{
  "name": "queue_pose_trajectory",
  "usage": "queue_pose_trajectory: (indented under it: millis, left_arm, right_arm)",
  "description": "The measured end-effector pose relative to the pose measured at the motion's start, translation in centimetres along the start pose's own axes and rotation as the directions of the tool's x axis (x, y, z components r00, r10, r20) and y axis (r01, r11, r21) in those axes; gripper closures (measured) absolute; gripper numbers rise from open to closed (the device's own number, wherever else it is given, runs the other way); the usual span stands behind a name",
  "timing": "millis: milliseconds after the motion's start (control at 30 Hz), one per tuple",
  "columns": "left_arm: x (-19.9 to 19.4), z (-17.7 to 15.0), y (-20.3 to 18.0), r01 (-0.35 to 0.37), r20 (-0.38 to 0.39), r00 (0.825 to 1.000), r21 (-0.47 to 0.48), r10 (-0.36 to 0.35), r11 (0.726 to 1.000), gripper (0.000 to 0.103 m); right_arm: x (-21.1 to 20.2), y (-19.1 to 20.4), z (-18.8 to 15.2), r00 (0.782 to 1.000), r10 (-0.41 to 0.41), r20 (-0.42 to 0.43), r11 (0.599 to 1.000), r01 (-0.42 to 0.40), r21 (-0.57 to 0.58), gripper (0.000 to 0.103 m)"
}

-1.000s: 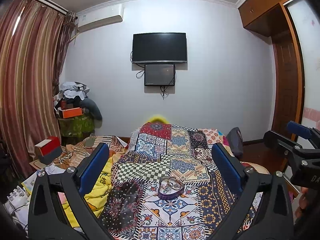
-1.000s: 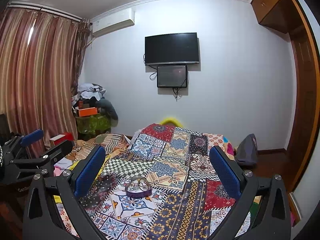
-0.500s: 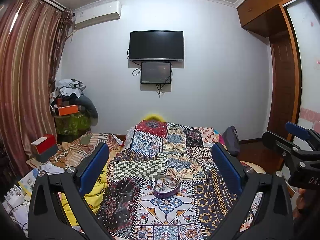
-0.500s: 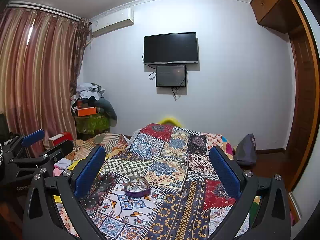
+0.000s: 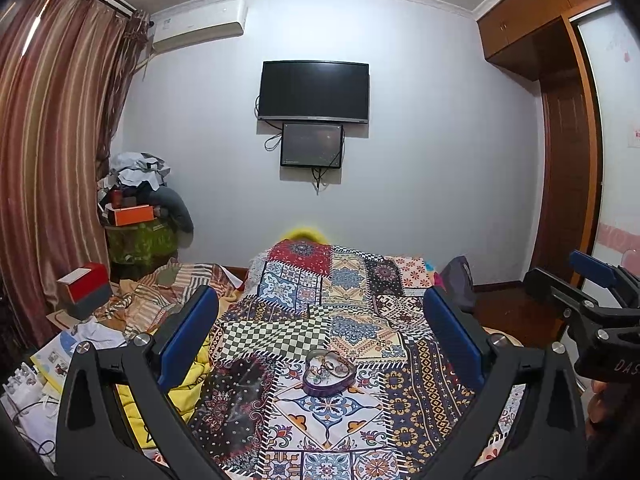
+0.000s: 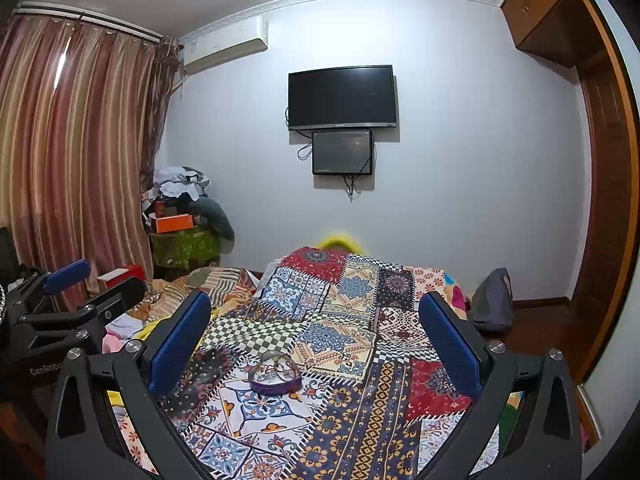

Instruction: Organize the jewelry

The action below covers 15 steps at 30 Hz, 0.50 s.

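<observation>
A small purple heart-shaped jewelry box lies open on the patchwork bedspread, with several rings and small pieces inside. My left gripper hovers above and behind it, open, nothing between its blue pads. In the right wrist view the same box sits left of centre, and my right gripper is open and empty too. Each gripper shows at the edge of the other's view: the right gripper and the left gripper.
The bed fills the middle of the room. Left of it lie striped bedding, papers, a red and grey box and a pile of clothes. A dark bag sits at the right, by a wooden door. A TV hangs on the far wall.
Both views have shifted slightly; the jewelry box now sits a little lower and more central between the left fingers. Both grippers stay open.
</observation>
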State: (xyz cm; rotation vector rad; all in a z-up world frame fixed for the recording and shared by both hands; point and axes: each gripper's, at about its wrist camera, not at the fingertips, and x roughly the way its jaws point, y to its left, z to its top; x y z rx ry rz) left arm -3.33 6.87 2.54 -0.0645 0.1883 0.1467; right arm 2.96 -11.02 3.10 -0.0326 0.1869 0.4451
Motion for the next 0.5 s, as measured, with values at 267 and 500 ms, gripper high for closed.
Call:
queue_pose_trajectory:
  millis: [267,500]
  left_arm:
    - [0.0,-0.12,0.08,0.004,-0.008,1.0,-0.006,-0.004,1.0,0.0]
    - [-0.14,-0.24,0.06,0.009,-0.006,1.0,0.001,-0.009,1.0,0.0]
  right_arm:
    - [0.01,-0.05,0.0,1.0,-0.001,-0.002,1.0,0.001,-0.001,0.0]
    - [0.12,-0.09,-0.06,1.0,0.0,-0.004,1.0,0.0,-0.001,0.0]
